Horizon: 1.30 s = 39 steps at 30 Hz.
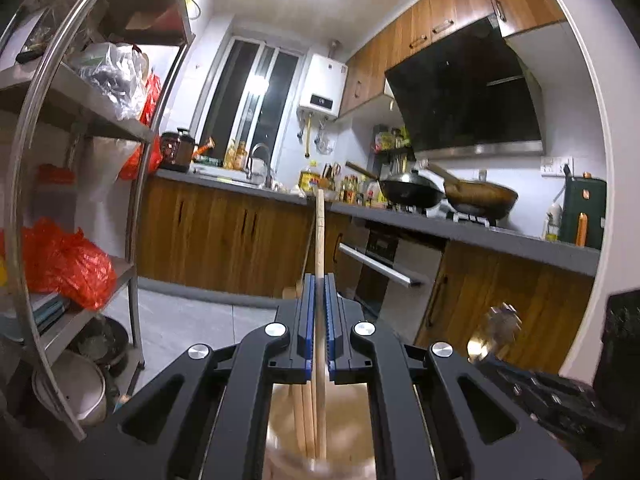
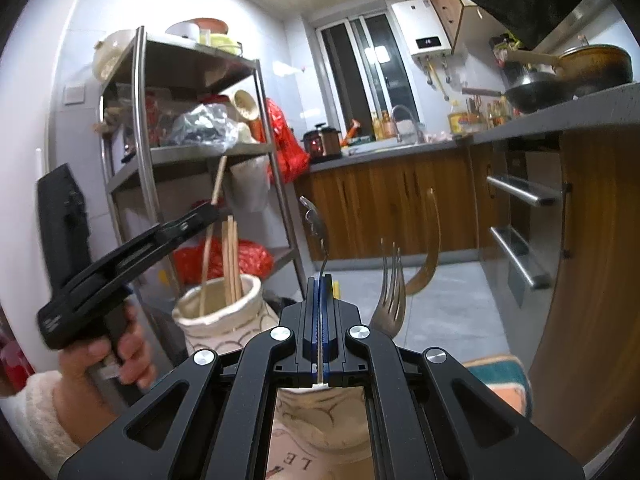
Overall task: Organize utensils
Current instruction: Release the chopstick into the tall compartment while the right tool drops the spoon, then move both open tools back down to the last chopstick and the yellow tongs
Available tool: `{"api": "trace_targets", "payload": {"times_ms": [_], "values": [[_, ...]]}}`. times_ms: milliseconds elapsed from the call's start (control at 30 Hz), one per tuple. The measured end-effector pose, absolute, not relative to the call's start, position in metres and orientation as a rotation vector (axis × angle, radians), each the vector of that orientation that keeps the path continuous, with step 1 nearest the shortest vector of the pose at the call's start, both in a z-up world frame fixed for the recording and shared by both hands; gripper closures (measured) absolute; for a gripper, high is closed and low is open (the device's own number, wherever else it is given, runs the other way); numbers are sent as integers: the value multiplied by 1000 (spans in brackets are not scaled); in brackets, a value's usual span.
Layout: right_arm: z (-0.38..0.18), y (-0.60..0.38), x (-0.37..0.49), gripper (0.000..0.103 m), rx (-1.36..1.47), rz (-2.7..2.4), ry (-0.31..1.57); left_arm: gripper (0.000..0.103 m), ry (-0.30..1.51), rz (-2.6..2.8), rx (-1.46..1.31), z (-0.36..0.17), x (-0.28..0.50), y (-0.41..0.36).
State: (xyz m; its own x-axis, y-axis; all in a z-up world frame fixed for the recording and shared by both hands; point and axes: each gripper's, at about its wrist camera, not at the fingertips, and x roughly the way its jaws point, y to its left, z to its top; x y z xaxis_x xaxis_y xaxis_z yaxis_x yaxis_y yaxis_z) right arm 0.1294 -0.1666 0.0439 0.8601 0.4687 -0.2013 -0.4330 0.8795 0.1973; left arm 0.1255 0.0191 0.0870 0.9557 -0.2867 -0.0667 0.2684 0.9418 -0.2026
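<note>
Left wrist view first: the left gripper (image 1: pixel 319 280) is clenched tight on a single wooden chopstick (image 1: pixel 319 236), which sticks straight up past the blue pads (image 1: pixel 307 300) toward the kitchen counter (image 1: pixel 460 228). Below the gripper there are more chopsticks (image 1: pixel 304 416) standing in a blurry beige jar (image 1: pixel 288 432). Off to the right there's a blurred fork (image 1: pixel 505 320), and on the left a steel shelf rack (image 1: pixel 136 216) stuffed with red bags (image 1: pixel 68 264).

Right wrist view: the right gripper (image 2: pixel 320 280) is clamped on the thin handle of a metal spoon (image 2: pixel 316 224), bowl end up. A fork (image 2: pixel 390 292) and a wooden spoon (image 2: pixel 428 248) stand just beside it to the right, apparently from the cream patterned jar (image 2: pixel 316 420) under the gripper, though the rim is hidden. To the left is a second jar (image 2: pixel 224 312) holding chopsticks (image 2: pixel 231 256). The left gripper (image 2: pixel 214 210) shows here too, pinching one chopstick (image 2: pixel 218 184) above that jar, with the person's hand (image 2: pixel 116 356) on the handle.
</note>
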Motion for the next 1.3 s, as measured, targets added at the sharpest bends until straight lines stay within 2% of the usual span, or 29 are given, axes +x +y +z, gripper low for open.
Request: {"api": "trace_targets", "payload": {"times_ms": [533,600,667,700,733,767,800,967,1033,1100,1167,1233,1300], "values": [[34,-168,130,100,142,420,286,99,229,-258,-162,57,97,28],[34,-168,128,95,139,428,281,97,235,-263,-157,57,96,28],[34,-168,123,78,139,429,272,95,231,-263,-144,57,93,27],[34,-167,120,76,134,426,267,85,224,-257,-135,57,90,27],[35,-167,118,75,127,422,264,72,220,-250,-130,57,89,26],[36,-167,114,72,120,416,256,65,214,-244,-128,57,86,26],[37,-168,110,70,118,413,243,62,204,-241,-131,57,83,28],[46,-172,87,45,114,392,173,55,194,-221,-128,55,71,33],[48,-175,82,41,123,383,162,49,199,-208,-127,52,68,34],[47,-181,77,35,141,373,163,47,212,-211,-134,49,64,36],[43,-187,72,24,151,364,173,38,226,-208,-134,45,60,35],[38,-193,67,19,156,354,194,24,235,-203,-129,40,54,34],[32,-197,63,13,151,340,216,17,245,-201,-119,37,49,31]]}}
